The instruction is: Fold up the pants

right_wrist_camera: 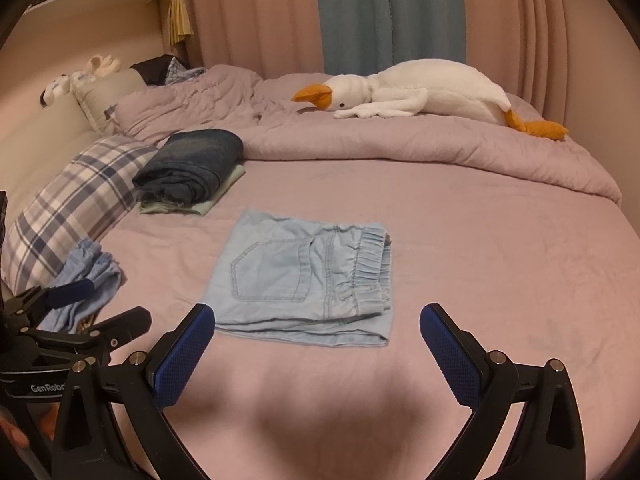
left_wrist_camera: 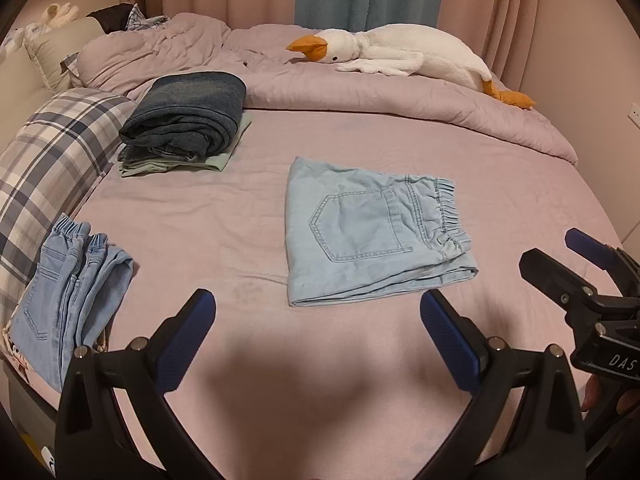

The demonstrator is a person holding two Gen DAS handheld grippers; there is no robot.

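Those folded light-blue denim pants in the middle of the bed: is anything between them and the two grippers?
Nothing visible. Only bare pink bedsheet separates the folded light-blue denim pants from the open left gripper and open right gripper.

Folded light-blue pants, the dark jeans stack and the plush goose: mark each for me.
Folded light-blue pants (right_wrist_camera: 304, 280): right wrist view, on the back pocket.
Dark jeans stack (left_wrist_camera: 192, 112): left wrist view, top fold of the dark denim.
Plush goose (right_wrist_camera: 432, 84): right wrist view, white body.
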